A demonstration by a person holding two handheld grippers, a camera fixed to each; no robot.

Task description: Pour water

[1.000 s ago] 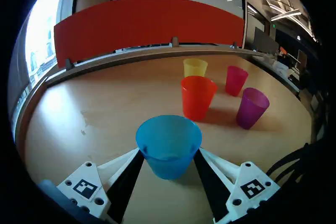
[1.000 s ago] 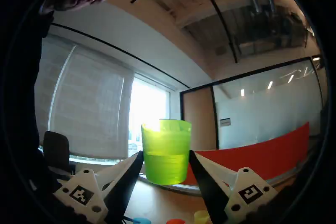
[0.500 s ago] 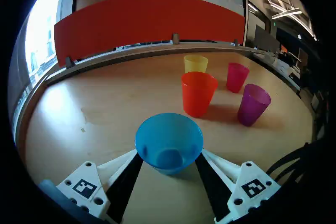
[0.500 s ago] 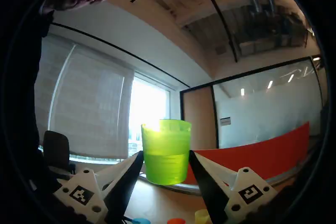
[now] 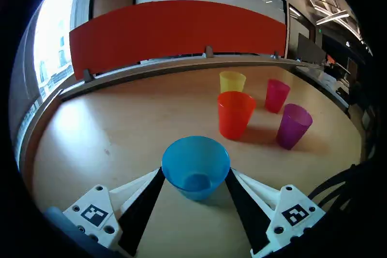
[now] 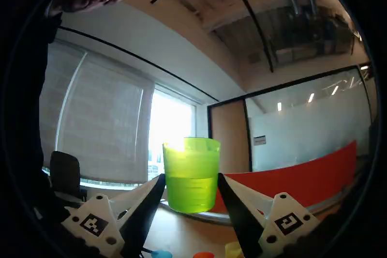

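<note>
The left gripper (image 5: 195,172) is clamping an empty-looking blue cup (image 5: 195,161) before the orange cup (image 5: 235,114), while the right gripper (image 6: 190,176) is clamping a half-full green cup (image 6: 191,161).

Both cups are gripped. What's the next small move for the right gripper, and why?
Probably lower the right gripper toward the blue cup before tipping. The green cup it holds is upright, roughly half full, and well above the table. The blue cup sits in the left gripper, mouth up, and looks empty or nearly so.
</note>
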